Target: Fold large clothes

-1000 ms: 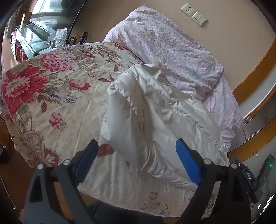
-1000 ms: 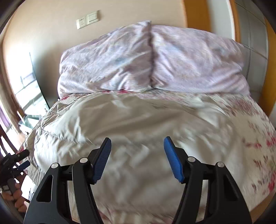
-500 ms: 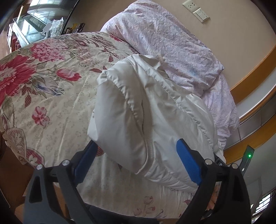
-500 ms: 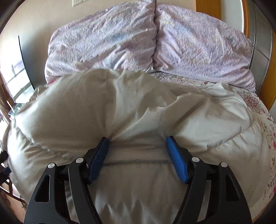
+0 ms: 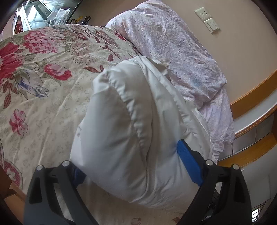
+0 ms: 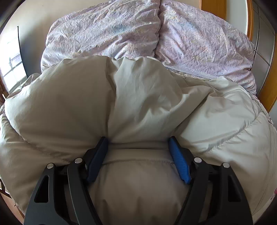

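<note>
In the left wrist view, the floral bedspread [image 5: 38, 83] covers the left part of the bed, with red and pink blooms on a cream ground. A glass-fronted cabinet [image 5: 32, 15] stands beyond the bed's far left corner. The white puffy jacket [image 5: 135, 124] lies bunched on the bedspread, filling the middle of the view. The left gripper [image 5: 133, 166] has its fingers spread wide with a thick roll of the jacket between them; the right blue pad [image 5: 189, 164] presses against the fabric, while the left pad [image 5: 78, 176] is mostly hidden under the roll. Whether this counts as a real grip cannot be told. Right of the jacket lies a lilac pillow [image 5: 181, 52], just touching it, and a wall socket [image 5: 201, 13] and switch [image 5: 212, 26] sit on the wall above.

In the right wrist view, the jacket [image 6: 138, 97] rises in a folded hump across the whole width. The right gripper [image 6: 138, 155] also has its fingers apart, both blue pads tucked under the hump's edge with a padded section between them. Two lilac pillows [image 6: 199, 39] lean side by side behind the jacket, against the wooden headboard [image 6: 213, 7].
</note>
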The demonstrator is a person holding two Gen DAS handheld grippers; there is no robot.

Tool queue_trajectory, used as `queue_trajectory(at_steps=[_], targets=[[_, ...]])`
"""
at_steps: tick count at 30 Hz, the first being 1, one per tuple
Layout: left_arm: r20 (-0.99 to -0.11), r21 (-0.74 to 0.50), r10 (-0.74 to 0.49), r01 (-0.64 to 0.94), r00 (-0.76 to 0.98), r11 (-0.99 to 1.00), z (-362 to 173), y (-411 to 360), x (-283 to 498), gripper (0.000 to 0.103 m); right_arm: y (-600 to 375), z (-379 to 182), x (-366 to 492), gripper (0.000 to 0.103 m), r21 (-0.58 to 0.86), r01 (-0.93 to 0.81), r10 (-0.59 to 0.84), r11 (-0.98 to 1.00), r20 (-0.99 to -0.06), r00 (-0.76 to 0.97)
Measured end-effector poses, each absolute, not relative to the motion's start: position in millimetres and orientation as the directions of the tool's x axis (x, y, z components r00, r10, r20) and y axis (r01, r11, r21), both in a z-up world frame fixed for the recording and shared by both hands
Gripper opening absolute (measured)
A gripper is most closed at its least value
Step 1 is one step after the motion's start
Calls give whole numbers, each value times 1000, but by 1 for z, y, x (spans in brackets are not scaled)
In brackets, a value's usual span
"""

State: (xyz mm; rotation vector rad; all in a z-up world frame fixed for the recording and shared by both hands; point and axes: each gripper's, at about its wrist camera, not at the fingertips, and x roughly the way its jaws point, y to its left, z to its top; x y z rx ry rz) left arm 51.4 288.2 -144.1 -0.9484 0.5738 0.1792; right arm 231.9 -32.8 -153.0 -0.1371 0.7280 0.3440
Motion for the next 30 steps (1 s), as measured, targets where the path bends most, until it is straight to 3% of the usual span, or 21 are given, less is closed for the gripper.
queue_trajectory(at_steps=[4,9,12,14,17,21,30], targets=[[-529,-723,-85,-396,844,566,-143,293,57,91,-33,-153,232,74,-3,-354,260,935,-673,693],[-525,-730,-84,-398,847,556,-144,298,61,82,-32,-153,232,74,1,-354,262,935,-672,692],[-526,-725,-78,-398,847,562,-139,300,63,68,-32,-153,232,74,4,-354,264,935,-672,691],[-523,-708,-68,-388,850,590,-130,299,64,53,-32,-153,232,74,3,-354,264,935,-673,691],[-516,-681,-61,-366,854,634,-114,295,64,41,-33,-152,232,74,2,-354,263,935,-673,691],[-512,-625,-41,-340,858,703,-88,284,65,37,-32,-152,232,74,1,-354,262,935,-674,691],[-405,-495,-53,-170,913,852,-14,227,70,35,-35,-154,234,74,-2,-349,255,937,-677,690]])
